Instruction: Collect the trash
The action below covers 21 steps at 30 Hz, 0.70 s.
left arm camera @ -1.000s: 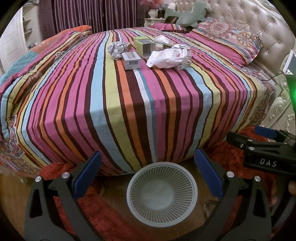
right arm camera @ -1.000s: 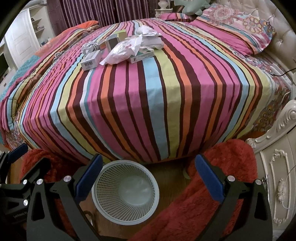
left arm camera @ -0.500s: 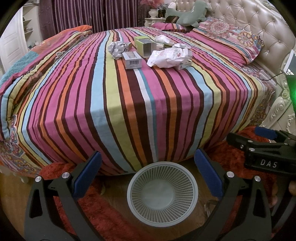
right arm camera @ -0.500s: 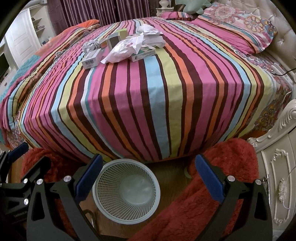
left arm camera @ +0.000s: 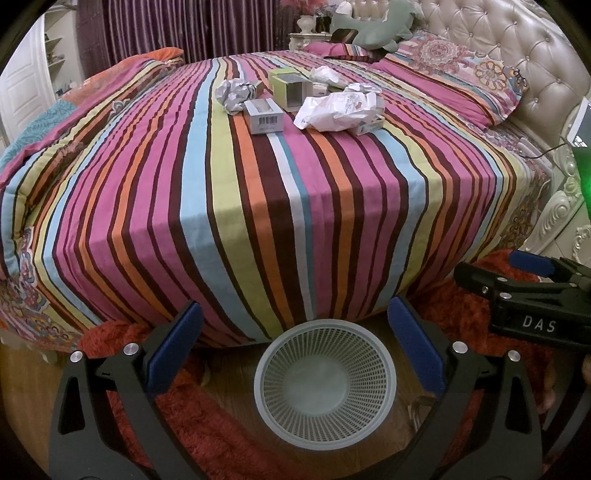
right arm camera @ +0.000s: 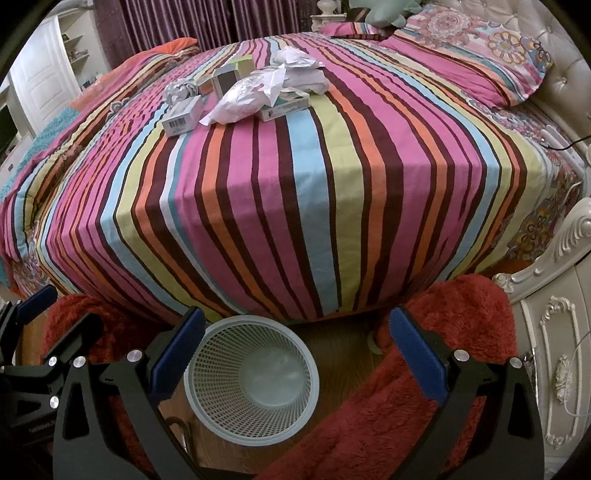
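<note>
Trash lies in a pile on the striped bedspread (left arm camera: 258, 206): a crumpled white bag (left arm camera: 338, 110), a barcode box (left arm camera: 264, 117), a crumpled foil ball (left arm camera: 234, 94), a green open box (left arm camera: 290, 88) and a flat carton (left arm camera: 369, 125). The same pile appears in the right wrist view, with the bag (right arm camera: 245, 99) and barcode box (right arm camera: 183, 116). A pale mesh wastebasket (left arm camera: 325, 384) stands on the floor at the bed's foot, empty. My left gripper (left arm camera: 295, 350) hangs open above it. My right gripper (right arm camera: 295, 350) is open too, the basket (right arm camera: 251, 380) below its left finger.
Red shag rug (right arm camera: 424, 387) covers the floor on both sides of the basket. A carved cream nightstand (right arm camera: 554, 350) stands at the right. Pillows (left arm camera: 454, 74) and a tufted headboard (left arm camera: 517, 48) lie beyond the trash. Curtains (left arm camera: 166, 29) hang at the back.
Both grippers have edged slightly forward toward the bed; the trash pile sits a little lower in the views. Nothing was grasped or moved.
</note>
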Tool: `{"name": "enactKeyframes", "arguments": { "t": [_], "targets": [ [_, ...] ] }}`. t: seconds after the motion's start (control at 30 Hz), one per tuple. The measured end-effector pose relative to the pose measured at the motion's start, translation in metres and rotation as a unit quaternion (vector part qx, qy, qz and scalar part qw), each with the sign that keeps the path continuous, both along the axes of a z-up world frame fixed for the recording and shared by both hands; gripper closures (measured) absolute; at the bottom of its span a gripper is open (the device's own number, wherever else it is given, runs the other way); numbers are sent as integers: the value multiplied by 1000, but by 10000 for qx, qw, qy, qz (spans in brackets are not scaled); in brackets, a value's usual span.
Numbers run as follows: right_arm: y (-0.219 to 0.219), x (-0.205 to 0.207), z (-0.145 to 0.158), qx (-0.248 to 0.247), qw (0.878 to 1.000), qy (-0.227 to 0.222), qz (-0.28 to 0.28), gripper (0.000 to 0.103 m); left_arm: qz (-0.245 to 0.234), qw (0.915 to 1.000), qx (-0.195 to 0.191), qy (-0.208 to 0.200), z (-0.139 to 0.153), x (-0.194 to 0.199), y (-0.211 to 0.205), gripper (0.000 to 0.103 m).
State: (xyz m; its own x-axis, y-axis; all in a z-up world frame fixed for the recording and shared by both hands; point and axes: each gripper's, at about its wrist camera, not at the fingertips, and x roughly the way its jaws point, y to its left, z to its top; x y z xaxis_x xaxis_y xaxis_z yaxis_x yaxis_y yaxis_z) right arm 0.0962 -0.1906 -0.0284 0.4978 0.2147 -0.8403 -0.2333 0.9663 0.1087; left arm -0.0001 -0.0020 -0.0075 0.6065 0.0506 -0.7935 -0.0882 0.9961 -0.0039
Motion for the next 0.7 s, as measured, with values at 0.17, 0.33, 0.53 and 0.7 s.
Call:
{"name": "enactKeyframes", "arguments": {
  "t": [0.17,0.33,0.53,0.7],
  "targets": [
    [1,0,-1,-12,10000,17,6,7,2,10000,-1,4,0,0,0,6],
    [2,1,-1,-26,10000,34,27,7,-1,10000,-5,8,0,0,0,6],
    [1,0,-1,-23,10000,30,26,7,0,10000,-20,12,-1,0,0,6],
    [1,0,-1,-17,10000,29,26,7,0,10000,-18,17,-1,0,0,6]
  ]
}}
